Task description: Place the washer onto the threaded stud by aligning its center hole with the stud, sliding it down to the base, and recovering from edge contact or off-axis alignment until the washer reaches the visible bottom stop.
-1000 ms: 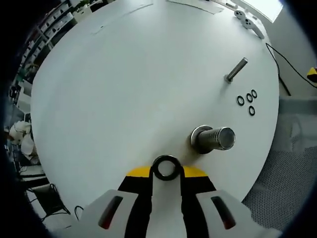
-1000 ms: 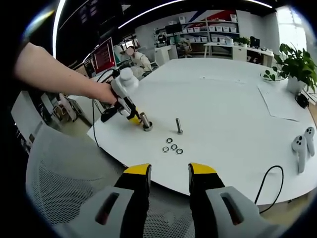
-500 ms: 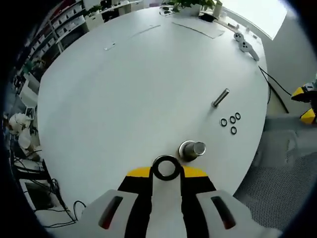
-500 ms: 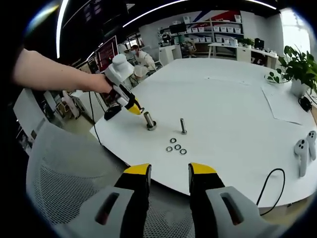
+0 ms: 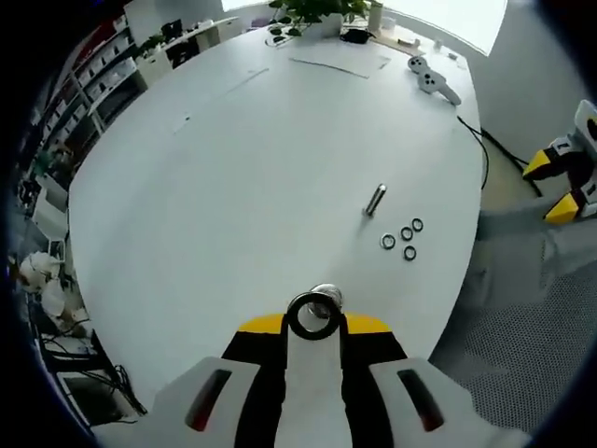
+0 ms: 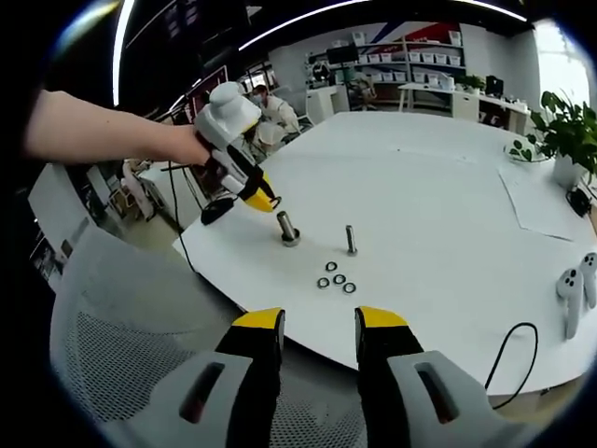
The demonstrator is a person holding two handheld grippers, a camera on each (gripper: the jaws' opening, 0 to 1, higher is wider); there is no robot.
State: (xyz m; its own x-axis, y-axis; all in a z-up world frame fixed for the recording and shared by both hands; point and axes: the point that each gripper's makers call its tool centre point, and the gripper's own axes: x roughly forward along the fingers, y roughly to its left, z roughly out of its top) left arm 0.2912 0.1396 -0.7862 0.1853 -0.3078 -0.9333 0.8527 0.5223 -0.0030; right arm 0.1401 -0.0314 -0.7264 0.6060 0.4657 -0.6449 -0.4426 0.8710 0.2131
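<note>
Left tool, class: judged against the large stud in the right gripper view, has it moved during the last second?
Yes. The left tool, holding the washer, has risen from beside the large stud's base to above its top.

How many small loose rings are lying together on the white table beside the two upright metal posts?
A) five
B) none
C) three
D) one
C: three loose rings lie in a small cluster on the white table close to the thinner stud, and the right gripper view shows the same three.
</note>
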